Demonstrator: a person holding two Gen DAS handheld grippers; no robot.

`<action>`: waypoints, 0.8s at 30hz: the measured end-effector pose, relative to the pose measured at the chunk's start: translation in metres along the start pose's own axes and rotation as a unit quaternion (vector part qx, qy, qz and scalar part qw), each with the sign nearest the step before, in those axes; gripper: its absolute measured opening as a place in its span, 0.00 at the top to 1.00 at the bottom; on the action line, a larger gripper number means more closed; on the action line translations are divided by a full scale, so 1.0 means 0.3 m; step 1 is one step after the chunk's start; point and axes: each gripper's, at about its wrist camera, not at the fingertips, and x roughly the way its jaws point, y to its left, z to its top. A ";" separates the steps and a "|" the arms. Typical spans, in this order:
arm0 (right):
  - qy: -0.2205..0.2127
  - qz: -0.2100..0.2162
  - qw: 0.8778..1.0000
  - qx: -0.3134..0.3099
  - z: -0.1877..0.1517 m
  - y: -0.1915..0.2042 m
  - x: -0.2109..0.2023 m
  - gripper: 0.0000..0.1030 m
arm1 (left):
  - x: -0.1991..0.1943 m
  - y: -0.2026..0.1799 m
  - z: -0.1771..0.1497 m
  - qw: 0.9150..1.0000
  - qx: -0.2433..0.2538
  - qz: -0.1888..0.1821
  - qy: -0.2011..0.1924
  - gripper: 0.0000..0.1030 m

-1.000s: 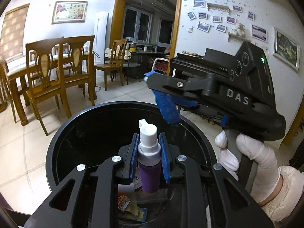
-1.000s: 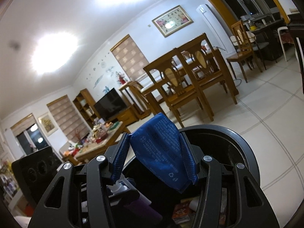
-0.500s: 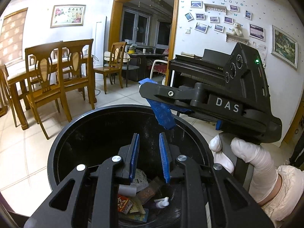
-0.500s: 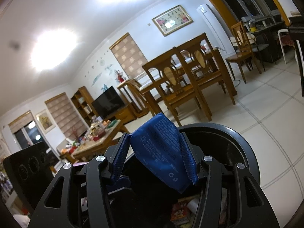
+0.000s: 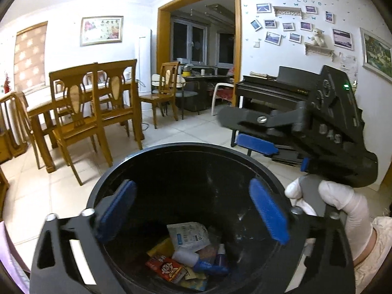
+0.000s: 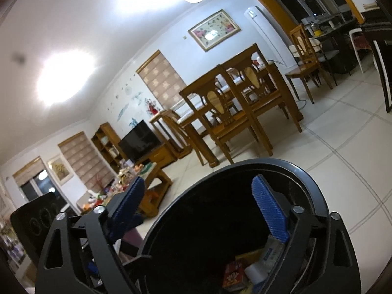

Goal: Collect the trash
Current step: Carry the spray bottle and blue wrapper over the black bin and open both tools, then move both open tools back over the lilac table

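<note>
Below left tool (image 5: 193,213), binned trash (image 5: 188,257).

Trash bin and contents, as we find them.
We note a round black bin (image 5: 147,169) standing upright on the tiled floor, open at the top, its inner wall dark and glossy. At the bottom we see a loose heap of trash: a white printed packet (image 5: 188,236) lying uppermost, a red snack wrapper (image 5: 165,268) below it, a yellow wrapper (image 5: 160,248) beside these, a small white bottle (image 5: 185,257) on its side and a dark blue item (image 5: 210,267) touching it. From the right wrist view we see the same bin (image 6: 316,196) with a red carton (image 6: 232,275) and a white packet (image 6: 270,252) against its wall.
</note>
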 end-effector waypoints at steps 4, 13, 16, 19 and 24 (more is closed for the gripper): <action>-0.001 -0.001 1.000 0.019 0.002 -0.012 -0.020 0.05 | 0.017 0.024 -0.002 1.000 -0.012 0.013 0.017 0.05; 0.003 -0.014 0.999 0.037 0.001 -0.017 -0.049 0.05 | 0.006 0.062 0.000 0.998 -0.047 0.025 0.022 0.05; 0.002 -0.012 0.999 0.034 0.007 -0.004 -0.070 0.05 | -0.016 0.041 0.009 0.999 -0.042 0.029 0.017 0.05; 0.000 -0.009 0.999 0.032 0.017 0.014 -0.093 0.05 | -0.054 0.015 0.018 0.999 -0.025 0.038 0.008 0.05; 0.003 0.000 1.000 0.024 0.029 0.063 -0.113 0.05 | -0.142 -0.024 0.015 0.998 -0.001 0.057 0.002 0.05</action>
